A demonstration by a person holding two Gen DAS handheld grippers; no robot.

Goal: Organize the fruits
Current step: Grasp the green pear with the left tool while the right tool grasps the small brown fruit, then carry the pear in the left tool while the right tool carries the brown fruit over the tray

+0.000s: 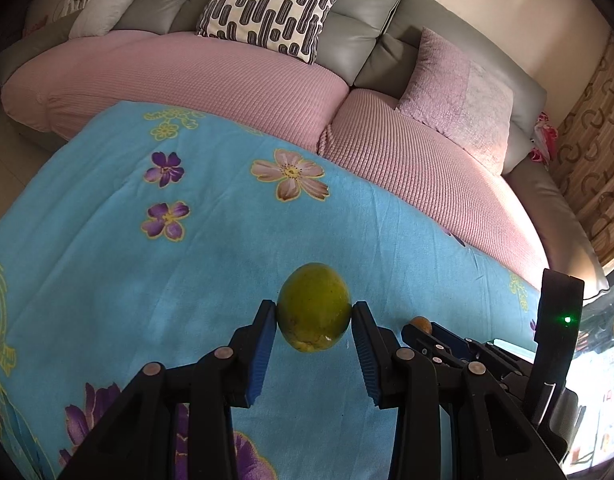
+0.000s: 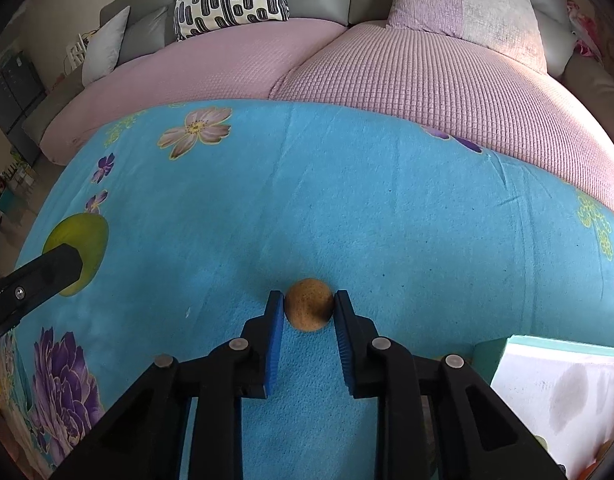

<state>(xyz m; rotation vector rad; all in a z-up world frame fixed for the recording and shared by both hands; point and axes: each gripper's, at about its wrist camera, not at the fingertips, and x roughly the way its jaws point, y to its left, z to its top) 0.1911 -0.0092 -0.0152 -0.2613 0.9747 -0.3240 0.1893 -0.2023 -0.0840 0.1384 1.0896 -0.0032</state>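
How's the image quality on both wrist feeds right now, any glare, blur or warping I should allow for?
Left wrist: sharp on the green fruit in the left gripper; window at right blown out; fisheye bends the blue cloth. Right wrist: sharp on the brown fruit in the right gripper; white container at lower right glares; dark corners in both.

Right gripper (image 2: 309, 304) has its jaws clamped on a small brown round fruit (image 2: 309, 305) over the blue floral cloth (image 2: 347, 208); green fruit (image 2: 81, 240) far left, pink sofa (image 2: 427, 80) behind.
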